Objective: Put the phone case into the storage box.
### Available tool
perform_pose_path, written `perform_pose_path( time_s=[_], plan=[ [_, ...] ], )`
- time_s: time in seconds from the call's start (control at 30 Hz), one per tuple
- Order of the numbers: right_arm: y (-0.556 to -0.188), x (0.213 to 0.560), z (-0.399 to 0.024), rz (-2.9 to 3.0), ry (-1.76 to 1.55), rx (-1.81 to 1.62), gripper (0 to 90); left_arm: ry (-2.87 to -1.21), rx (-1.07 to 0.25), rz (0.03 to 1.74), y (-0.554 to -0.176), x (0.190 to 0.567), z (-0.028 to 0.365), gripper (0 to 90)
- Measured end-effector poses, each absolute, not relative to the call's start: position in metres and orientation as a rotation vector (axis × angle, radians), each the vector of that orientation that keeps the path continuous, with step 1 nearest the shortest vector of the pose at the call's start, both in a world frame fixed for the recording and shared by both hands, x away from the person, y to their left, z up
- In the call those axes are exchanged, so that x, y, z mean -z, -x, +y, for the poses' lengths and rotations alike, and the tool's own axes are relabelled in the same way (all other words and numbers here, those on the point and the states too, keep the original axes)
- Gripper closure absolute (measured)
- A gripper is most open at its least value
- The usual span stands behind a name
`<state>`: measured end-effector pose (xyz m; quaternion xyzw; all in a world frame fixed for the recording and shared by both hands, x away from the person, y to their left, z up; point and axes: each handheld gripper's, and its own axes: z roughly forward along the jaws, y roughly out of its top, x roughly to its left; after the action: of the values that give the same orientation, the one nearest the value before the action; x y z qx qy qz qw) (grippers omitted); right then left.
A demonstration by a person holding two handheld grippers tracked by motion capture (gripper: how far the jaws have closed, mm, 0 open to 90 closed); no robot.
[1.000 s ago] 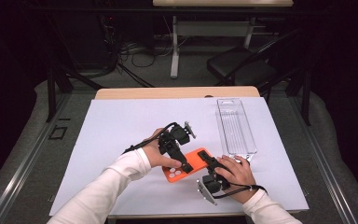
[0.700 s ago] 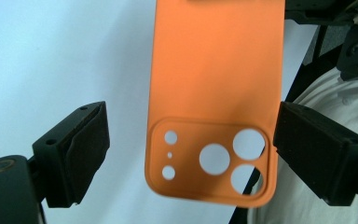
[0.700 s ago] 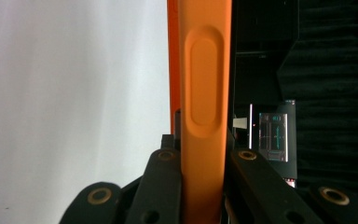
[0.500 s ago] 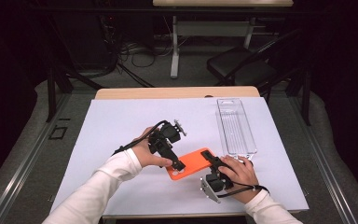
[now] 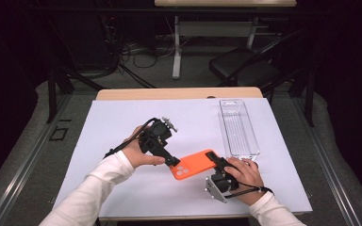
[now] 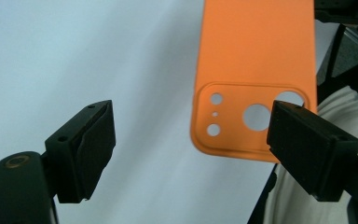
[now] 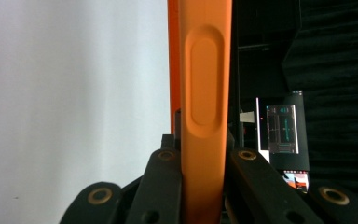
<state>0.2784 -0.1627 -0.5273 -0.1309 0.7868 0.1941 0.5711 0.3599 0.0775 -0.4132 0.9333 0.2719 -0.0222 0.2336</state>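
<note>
An orange phone case point(image 5: 194, 165) with camera cut-outs hangs just above the white sheet. My right gripper point(image 5: 215, 159) is shut on its right end; in the right gripper view the case's edge point(image 7: 205, 93) stands pinched between the jaws of that gripper point(image 7: 204, 161). My left gripper point(image 5: 172, 161) sits at the case's left end, open. In the left gripper view the camera corner of the case point(image 6: 254, 60) lies ahead, close to the right jaw, untouched. The left gripper point(image 6: 191, 116) has just been closing slightly, its pads pressing on nothing.
A clear plastic tray point(image 5: 238, 127) lies lengthwise at the right of the white sheet point(image 5: 122, 113) that covers the table. A chair point(image 5: 245, 70) and desk legs stand beyond the far edge. Bare sheet lies left and behind the hands.
My left gripper has drawn back to the left, off the case's camera end. The right gripper and the case have kept still.
</note>
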Motion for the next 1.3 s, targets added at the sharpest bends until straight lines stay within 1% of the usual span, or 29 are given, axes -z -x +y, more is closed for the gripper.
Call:
perform_pose_path(
  time_s=[0.17, 0.33, 0.57, 0.83, 1.17, 1.3],
  plan=[
    [-0.278, 0.525, -0.165, 1.877, 0.270, -0.488, 86.7, -2.538, 0.016, 0.768, -0.361, 0.415, 0.089, 16.2],
    [-0.281, 0.523, -0.168, 1.880, 0.233, -0.551, 86.7, -2.501, 0.004, 0.794, -0.361, 0.412, 0.099, 16.5],
    [-0.282, 0.523, -0.170, 1.916, 0.192, -0.602, 86.7, -2.462, -0.024, 0.799, -0.360, 0.409, 0.109, 20.0],
    [-0.284, 0.519, -0.175, 1.974, 0.084, -0.722, 86.8, -2.429, -0.049, 0.771, -0.356, 0.404, 0.116, 22.7],
    [-0.290, 0.514, -0.180, 2.019, -0.047, -0.878, 86.8, -2.387, -0.062, 0.728, -0.351, 0.408, 0.119, 23.6],
    [-0.292, 0.513, -0.181, 2.047, -0.111, -0.956, 86.8, -2.367, -0.048, 0.710, -0.348, 0.408, 0.118, 27.9]
  ],
)
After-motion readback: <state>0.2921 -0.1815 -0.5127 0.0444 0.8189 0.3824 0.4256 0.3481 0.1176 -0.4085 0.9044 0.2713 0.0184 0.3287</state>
